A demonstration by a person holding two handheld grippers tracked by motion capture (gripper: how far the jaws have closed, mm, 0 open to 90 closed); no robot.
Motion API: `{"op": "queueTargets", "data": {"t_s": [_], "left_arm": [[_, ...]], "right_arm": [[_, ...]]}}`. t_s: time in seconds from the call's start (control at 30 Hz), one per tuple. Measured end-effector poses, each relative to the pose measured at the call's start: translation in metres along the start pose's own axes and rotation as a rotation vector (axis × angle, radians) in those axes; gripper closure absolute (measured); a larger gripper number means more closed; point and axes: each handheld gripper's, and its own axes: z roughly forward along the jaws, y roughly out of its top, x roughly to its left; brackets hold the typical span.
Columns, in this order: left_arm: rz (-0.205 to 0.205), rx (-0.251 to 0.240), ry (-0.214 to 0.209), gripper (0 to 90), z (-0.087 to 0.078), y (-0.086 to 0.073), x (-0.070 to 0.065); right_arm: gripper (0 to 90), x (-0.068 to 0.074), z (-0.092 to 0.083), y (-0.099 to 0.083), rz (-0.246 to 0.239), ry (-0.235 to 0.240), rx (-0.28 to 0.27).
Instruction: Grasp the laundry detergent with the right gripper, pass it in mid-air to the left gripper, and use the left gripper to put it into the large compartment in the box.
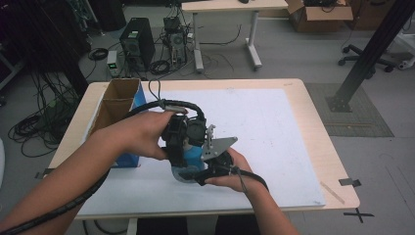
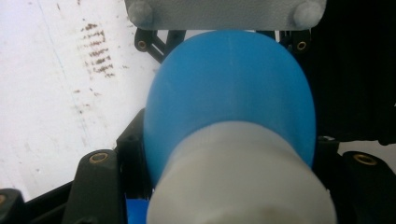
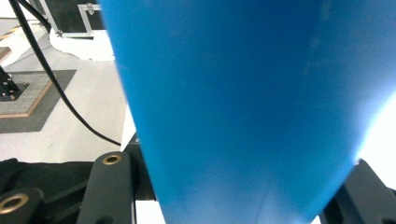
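A blue bottle [image 1: 195, 152] with a whitish cap is held over the white mat, near the table's front, between my two grippers. My left gripper [image 1: 182, 139] comes from the left and is shut on the cap end. In the left gripper view the cap [image 2: 238, 182] sits close to the camera between the black jaws of the left gripper [image 2: 229, 140], with the blue body [image 2: 229, 88] beyond it. My right gripper [image 1: 208, 169] is shut on the blue body. In the right gripper view the body [image 3: 243, 93] lies between the jaws of the right gripper [image 3: 233, 186].
An open cardboard box [image 1: 117, 105] with a blue side stands at the table's left edge, close behind my left forearm. The white mat [image 1: 264, 122] covers most of the wooden table [image 1: 313, 112]. Cables trail from both grippers toward me.
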Motion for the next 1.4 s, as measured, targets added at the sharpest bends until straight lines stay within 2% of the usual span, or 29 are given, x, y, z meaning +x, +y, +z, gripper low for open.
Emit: {"op": "queueTargets", "data": {"t_s": [0.23, 0.4, 0.73, 0.87, 1.1, 1.4], "left_arm": [[0.014, 0.03, 0.017, 37.6, 0.002, 0.002, -0.001], [-0.002, 0.039, 0.003, 37.9, 0.003, 0.002, 0.0], [-0.016, 0.064, 0.003, 38.3, 0.001, 0.005, 0.0], [-0.041, 0.066, -0.003, 38.3, 0.001, 0.006, 0.0], [-0.068, 0.064, 0.006, 38.2, -0.002, 0.005, 0.003], [-0.08, 0.072, 0.005, 38.2, -0.008, 0.004, 0.005]], "right_arm": [[43.6, 0.0, 0.001, 0.0, -0.002, -0.008, 0.008], [43.5, 0.0, 0.003, -0.002, -0.001, -0.003, 0.006], [42.1, 0.0, 0.003, -0.003, -0.003, -0.004, -0.021], [41.6, 0.0, 0.004, -0.004, 0.003, -0.001, -0.031], [32.3, -0.001, 0.003, -0.006, 0.033, -0.01, -0.053], [22.4, -0.002, -0.002, -0.008, 0.067, -0.033, -0.087]]}}
